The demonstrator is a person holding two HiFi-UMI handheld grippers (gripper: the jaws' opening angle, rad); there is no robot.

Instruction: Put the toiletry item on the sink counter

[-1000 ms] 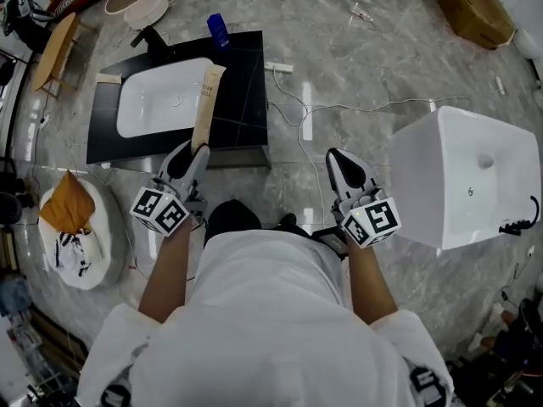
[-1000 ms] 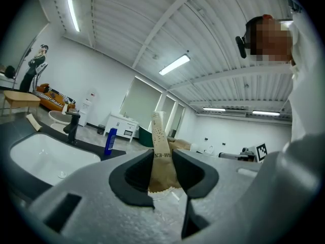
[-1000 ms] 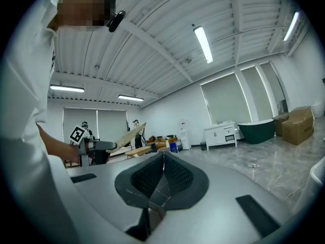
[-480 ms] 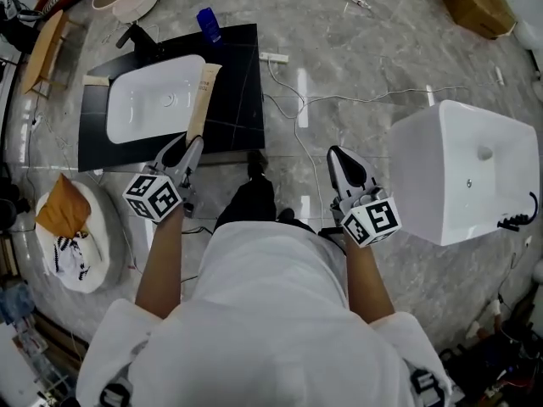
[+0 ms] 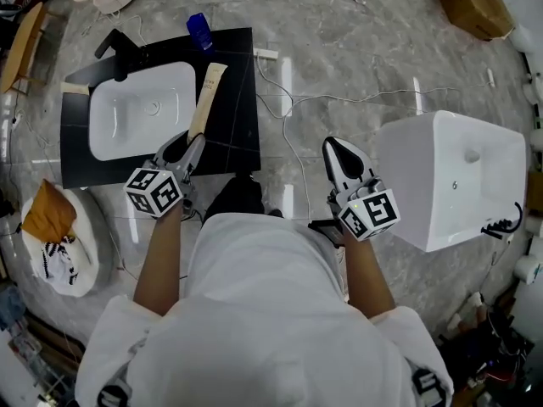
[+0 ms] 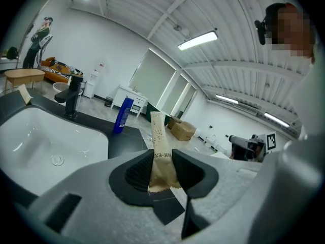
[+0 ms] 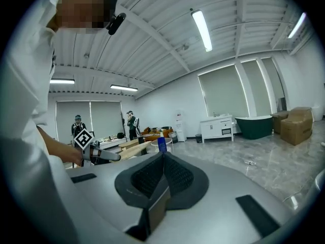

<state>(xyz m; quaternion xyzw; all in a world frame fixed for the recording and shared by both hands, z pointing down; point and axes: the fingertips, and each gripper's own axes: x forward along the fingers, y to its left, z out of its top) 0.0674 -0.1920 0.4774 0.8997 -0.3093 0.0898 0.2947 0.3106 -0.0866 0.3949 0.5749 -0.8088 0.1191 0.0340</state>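
My left gripper (image 5: 193, 142) pinches the flat end of a tan tube (image 5: 206, 100). The tube sticks out ahead over the black table (image 5: 242, 83), just beside the white basin (image 5: 140, 117). My right gripper (image 5: 339, 155) has its jaws pressed together on nothing, well off to the side above the floor (image 5: 339, 58). I judge the carrying nearly done. What's left is lowering the tube onto the dark surface, short of the blue bottle (image 5: 198, 30), and letting go.
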